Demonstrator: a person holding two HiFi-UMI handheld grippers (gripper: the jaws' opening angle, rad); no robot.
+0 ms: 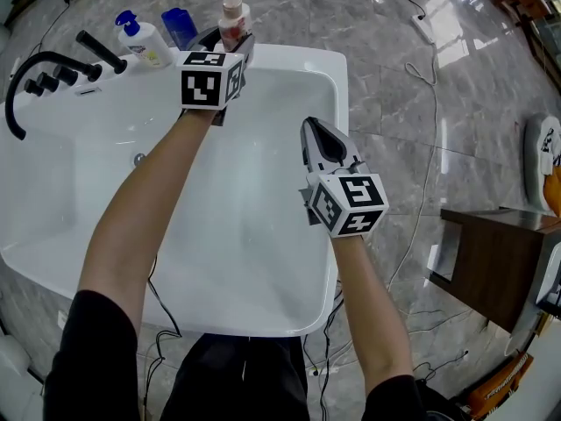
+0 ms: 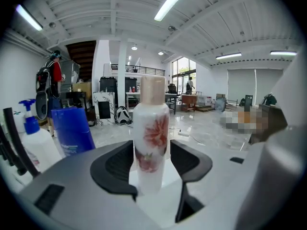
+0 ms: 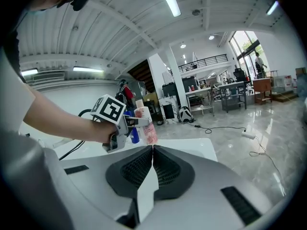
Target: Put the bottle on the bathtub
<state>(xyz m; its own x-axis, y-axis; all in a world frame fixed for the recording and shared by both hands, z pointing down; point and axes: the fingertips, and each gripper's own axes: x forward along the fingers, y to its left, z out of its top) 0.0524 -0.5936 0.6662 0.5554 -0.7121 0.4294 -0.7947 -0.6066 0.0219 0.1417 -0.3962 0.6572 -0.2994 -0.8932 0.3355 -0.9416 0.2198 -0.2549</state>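
Note:
The white bottle [image 1: 233, 17] has a red flower print and a beige cap. It stands upright at the far rim of the white bathtub [image 1: 298, 58]. My left gripper [image 1: 230, 39] is shut on the bottle [image 2: 151, 138], one jaw on each side of its lower body, and its base is at the white rim. In the right gripper view the bottle [image 3: 147, 124] shows ahead, held by the left gripper [image 3: 139, 121]. Shut and holding nothing, my right gripper [image 1: 316, 130] hovers over the tub's right rim; its pads meet [image 3: 152, 150].
A black faucet [image 1: 46, 70] is mounted at the tub's far left. A white pump bottle [image 1: 142, 44] and a blue bottle [image 1: 180, 26] stand on the rim left of the flowered bottle. Cables [image 1: 425, 103] lie on the marble floor; a wooden table [image 1: 493, 253] is at the right.

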